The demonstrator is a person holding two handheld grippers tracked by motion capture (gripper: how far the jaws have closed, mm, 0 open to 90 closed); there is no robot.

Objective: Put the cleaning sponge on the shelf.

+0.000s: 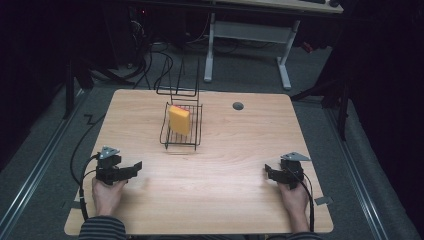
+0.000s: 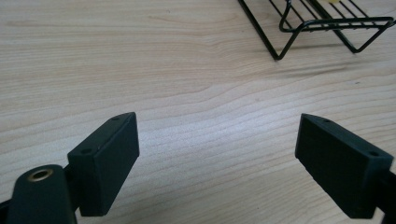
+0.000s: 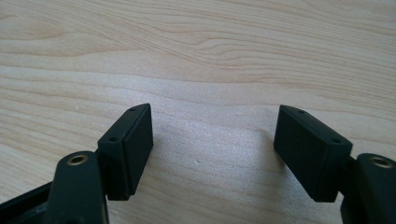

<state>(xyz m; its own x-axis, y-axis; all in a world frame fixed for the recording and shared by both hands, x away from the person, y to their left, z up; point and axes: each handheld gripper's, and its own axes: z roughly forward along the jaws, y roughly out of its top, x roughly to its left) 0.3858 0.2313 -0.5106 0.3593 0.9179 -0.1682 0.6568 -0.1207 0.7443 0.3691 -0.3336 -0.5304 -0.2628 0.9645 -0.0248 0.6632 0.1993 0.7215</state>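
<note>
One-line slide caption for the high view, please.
Yellow sponge leaning in a black wire rack on a wooden table; left tongs and right tongs open, empty.

Black left gripper, right gripper: grey triangular top plates, brass screw holes, trailing black cables; striped sleeves

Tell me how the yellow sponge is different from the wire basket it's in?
The sponge is a solid yellow block, while the basket is thin black wire you can see through. The sponge is smaller and leans tilted on edge; the basket is bigger and sits flat on the table, holding the sponge. Both are far from both grippers.
</note>
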